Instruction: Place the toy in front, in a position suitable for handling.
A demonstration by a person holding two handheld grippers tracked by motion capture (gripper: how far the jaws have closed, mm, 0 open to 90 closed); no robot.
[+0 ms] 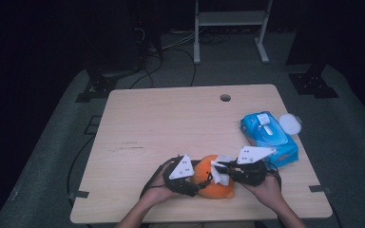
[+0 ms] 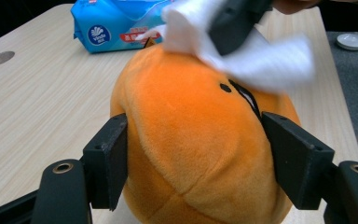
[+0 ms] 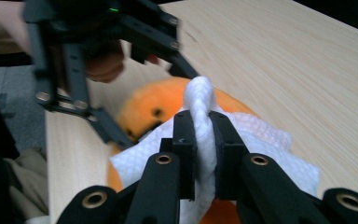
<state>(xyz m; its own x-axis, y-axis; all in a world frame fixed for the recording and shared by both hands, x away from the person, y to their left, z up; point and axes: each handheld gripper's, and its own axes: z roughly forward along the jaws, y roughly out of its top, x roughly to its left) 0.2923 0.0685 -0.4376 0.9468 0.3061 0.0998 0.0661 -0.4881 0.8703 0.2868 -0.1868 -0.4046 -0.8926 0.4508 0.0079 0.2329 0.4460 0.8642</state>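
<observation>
On the near edge of the tabletop (image 1: 171,118), slightly right of centre, sat the orange plush toy (image 1: 214,183), between both hands. Far right of it lay a blue wet-wipe pack (image 1: 268,137), with a small white lid (image 1: 290,123) just beyond, at the tabletop's right edge.

Left tool (image 1: 186,178): jaws stood on either side of the plush, pads touching its flanks in the left gripper view, so it was grasping the toy (image 2: 196,140) to steady it. No deep dent in the fabric was visible; grip judged light.

Right tool (image 3: 204,154): clenched on a bunched white wipe (image 3: 200,100), which draped over the top of the plush near its stitched face. In the left gripper view the wipe (image 2: 261,60) appeared blurred.

Step in hand, by judgement: wiping the toy's top and face. To do it well, keep the left tool firm enough that the soft body does not roll, and drag the wipe in short strokes with the loose cloth, not the hard jaw tips, on the plush. Avoid catching the wipe under the left jaw.

Pose: both forearms entered from the near edge, hands cupping the tools low over the tabletop, tools angled inward toward each other; left hand (image 1: 159,190), right hand (image 1: 266,187).
</observation>
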